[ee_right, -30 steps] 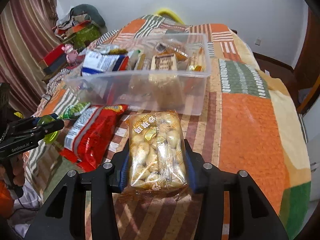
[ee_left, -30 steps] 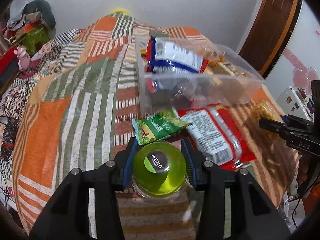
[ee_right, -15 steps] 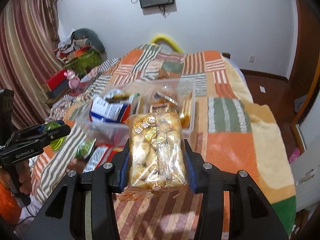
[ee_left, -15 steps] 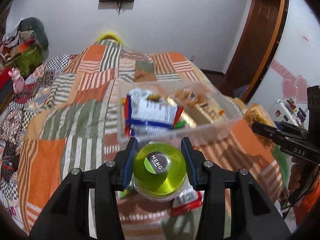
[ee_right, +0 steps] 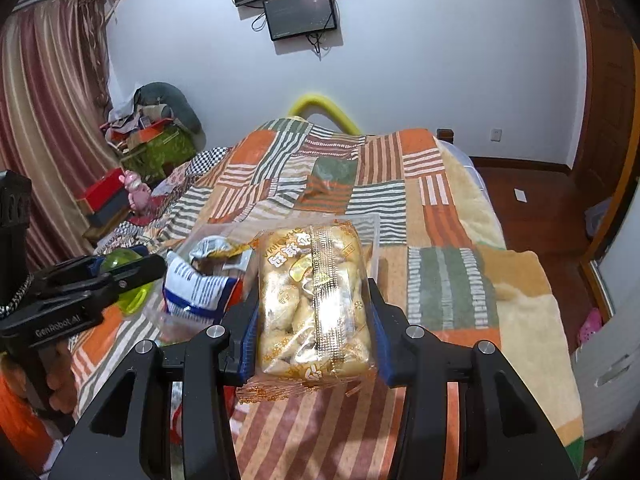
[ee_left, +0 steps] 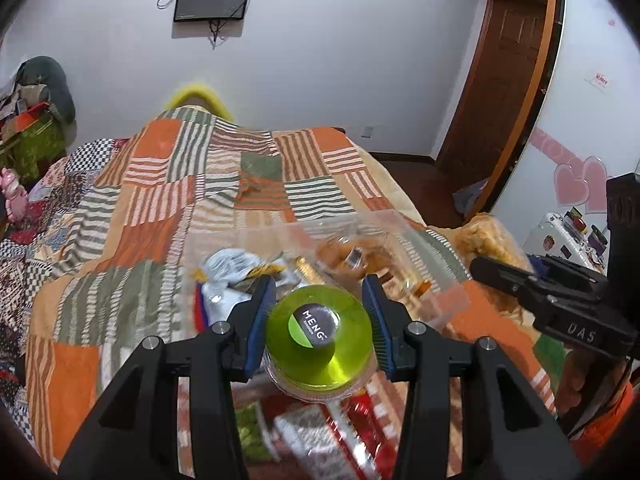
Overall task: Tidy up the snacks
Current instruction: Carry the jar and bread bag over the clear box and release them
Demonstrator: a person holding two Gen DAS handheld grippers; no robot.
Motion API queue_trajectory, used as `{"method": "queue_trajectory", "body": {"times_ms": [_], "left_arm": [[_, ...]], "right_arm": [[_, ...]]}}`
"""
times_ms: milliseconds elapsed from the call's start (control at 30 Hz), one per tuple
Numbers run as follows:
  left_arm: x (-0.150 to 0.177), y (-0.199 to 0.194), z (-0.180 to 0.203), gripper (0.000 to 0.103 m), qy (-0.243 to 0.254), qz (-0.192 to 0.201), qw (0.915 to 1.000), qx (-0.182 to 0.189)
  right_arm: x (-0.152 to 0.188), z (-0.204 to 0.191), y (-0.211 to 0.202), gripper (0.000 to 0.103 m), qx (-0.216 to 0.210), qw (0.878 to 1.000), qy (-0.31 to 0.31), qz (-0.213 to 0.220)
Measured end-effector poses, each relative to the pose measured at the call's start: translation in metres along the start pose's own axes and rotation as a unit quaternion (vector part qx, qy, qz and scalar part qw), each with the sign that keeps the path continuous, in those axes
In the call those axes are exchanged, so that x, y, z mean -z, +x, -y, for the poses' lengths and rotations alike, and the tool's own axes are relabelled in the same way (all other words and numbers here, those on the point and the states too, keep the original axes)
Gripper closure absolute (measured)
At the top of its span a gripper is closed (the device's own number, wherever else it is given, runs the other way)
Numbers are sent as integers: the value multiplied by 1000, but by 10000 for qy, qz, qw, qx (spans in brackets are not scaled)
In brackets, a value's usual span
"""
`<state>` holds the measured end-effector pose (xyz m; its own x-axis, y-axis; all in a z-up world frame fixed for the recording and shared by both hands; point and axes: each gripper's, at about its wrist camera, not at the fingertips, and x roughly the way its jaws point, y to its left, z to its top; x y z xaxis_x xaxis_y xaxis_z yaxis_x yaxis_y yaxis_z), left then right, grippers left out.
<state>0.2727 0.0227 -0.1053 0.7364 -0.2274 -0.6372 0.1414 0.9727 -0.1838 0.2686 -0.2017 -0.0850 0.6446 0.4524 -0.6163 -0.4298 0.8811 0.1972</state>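
My left gripper (ee_left: pixel 320 330) is shut on a round green jelly cup (ee_left: pixel 320 340) with a dark label, held in the air over the near edge of the clear plastic bin (ee_left: pixel 448 300). My right gripper (ee_right: pixel 312 316) is shut on a clear bag of small golden pastries (ee_right: pixel 316 300), also held up just before the bin (ee_right: pixel 374 240). The bin holds a blue-and-white snack bag (ee_right: pixel 198 284) and several other packets. A red snack bag (ee_left: pixel 360 432) and a green packet (ee_left: pixel 250 432) lie on the quilt below the left gripper.
The bin sits on a bed with an orange, green and striped patchwork quilt (ee_right: pixel 440 272). Clutter and boxes (ee_right: pixel 152 140) stand at the left by a curtain. A wooden door (ee_left: pixel 504 80) and floor are at the right. A screen (ee_right: pixel 300 12) hangs on the wall.
Both grippers have risen with their loads from the quilt. The bin now lies lower and closer under them, and the red and green bags have dropped below the left gripper.
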Motion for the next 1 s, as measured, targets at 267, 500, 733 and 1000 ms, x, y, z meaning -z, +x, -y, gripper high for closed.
{"method": "queue_trajectory", "body": {"times_ms": [267,500,733,1000], "left_arm": [[-8,42,14,59,4,-163,9999,44],[-5,72,13,59,-95,-416,9991,9],[-2,80,11,58,-179,-589,9979,178],[-4,62,17,58,52,-444,9990,6]], "right_arm": [[-5,6,17,61,32,10000,29,-61],[-3,18,41,61,-108,9987,310,-397],[-2,13,47,61,-172,9982,266,-502],[-4,10,40,52,-68,9989,223,-416]]}}
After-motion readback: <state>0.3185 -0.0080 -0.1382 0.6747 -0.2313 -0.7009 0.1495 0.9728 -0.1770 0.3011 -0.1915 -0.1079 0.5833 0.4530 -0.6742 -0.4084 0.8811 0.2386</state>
